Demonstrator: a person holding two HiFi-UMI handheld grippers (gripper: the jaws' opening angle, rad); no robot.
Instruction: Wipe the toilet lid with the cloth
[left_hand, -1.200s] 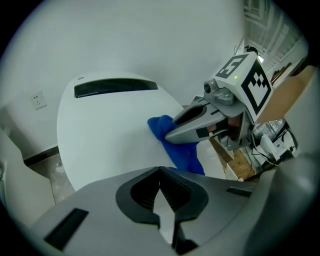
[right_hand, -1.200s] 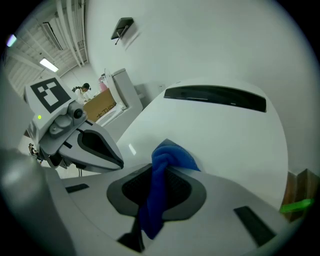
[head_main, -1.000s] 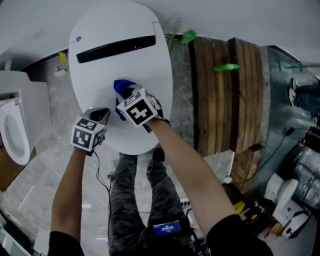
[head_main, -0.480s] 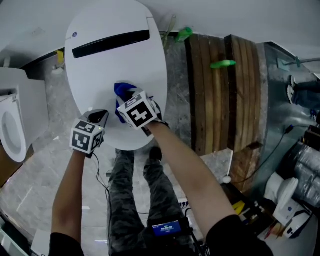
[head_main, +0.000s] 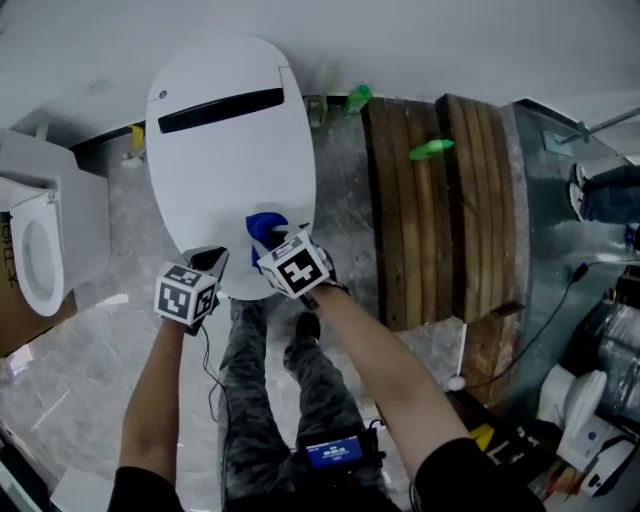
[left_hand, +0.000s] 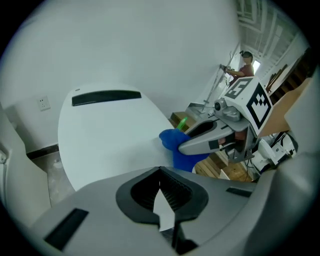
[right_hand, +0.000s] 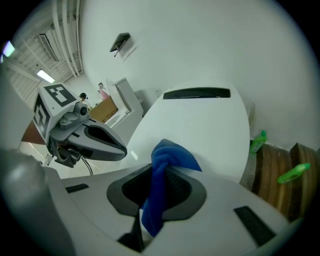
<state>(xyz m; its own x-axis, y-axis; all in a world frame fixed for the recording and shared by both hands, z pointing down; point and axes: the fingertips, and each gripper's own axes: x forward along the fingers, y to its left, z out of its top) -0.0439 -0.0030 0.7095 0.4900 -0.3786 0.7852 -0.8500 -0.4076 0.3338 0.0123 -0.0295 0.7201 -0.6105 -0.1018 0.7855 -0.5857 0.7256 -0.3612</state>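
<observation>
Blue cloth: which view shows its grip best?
Right gripper view: the blue cloth is pinched between that gripper's jaws. Head view shows only a tuft beyond the right gripper; left gripper view shows it at the toilet lid edge.

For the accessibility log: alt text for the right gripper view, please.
The right gripper is shut on a blue cloth over the near edge of a white toilet lid. The left gripper, shut, is at the left; a green bottle stands at the right.
</observation>
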